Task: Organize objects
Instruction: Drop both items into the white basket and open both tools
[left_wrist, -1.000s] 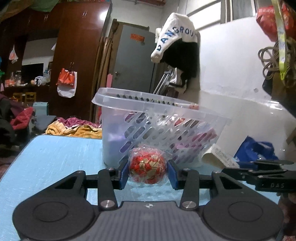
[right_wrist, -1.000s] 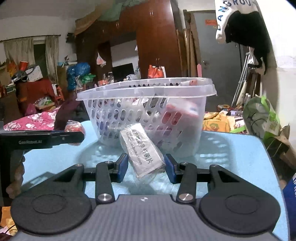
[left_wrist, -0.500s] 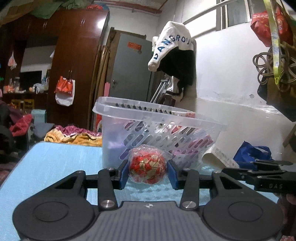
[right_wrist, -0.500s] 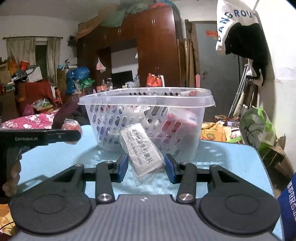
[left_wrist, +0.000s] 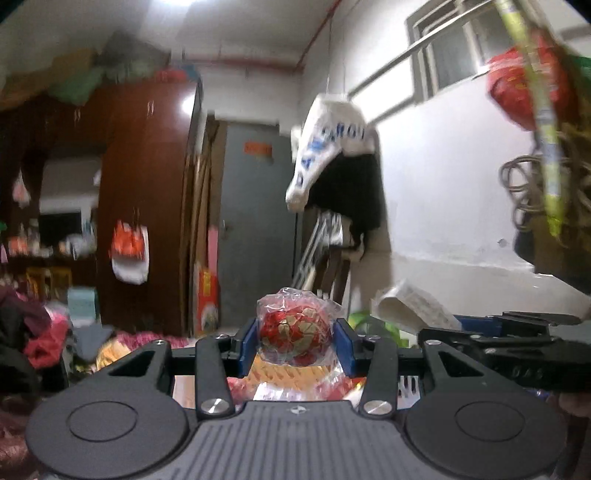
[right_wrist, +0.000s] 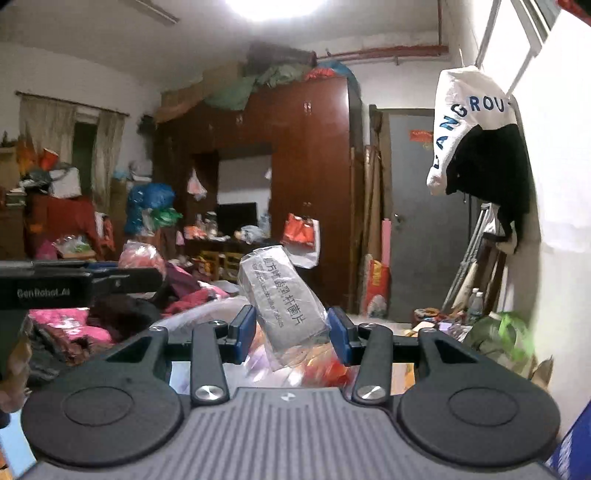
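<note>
My left gripper (left_wrist: 295, 345) is shut on a red and gold ball wrapped in clear plastic (left_wrist: 293, 334) and holds it high in the air. My right gripper (right_wrist: 291, 334) is shut on a grey packet with printed text (right_wrist: 286, 299), also raised. The right gripper and its packet show at the right of the left wrist view (left_wrist: 491, 336). The left gripper shows at the left of the right wrist view (right_wrist: 81, 282). The clear basket is mostly hidden below both grippers; only colourful contents (right_wrist: 317, 363) show between the fingers.
A dark wooden wardrobe (right_wrist: 306, 192) and a grey door (right_wrist: 417, 221) stand behind. A white and black garment (right_wrist: 476, 147) hangs on the right wall. Clothes and bags (right_wrist: 74, 325) pile at the left.
Both grippers have risen with their objects. The basket and blue table top have dropped out of view below the fingers.
</note>
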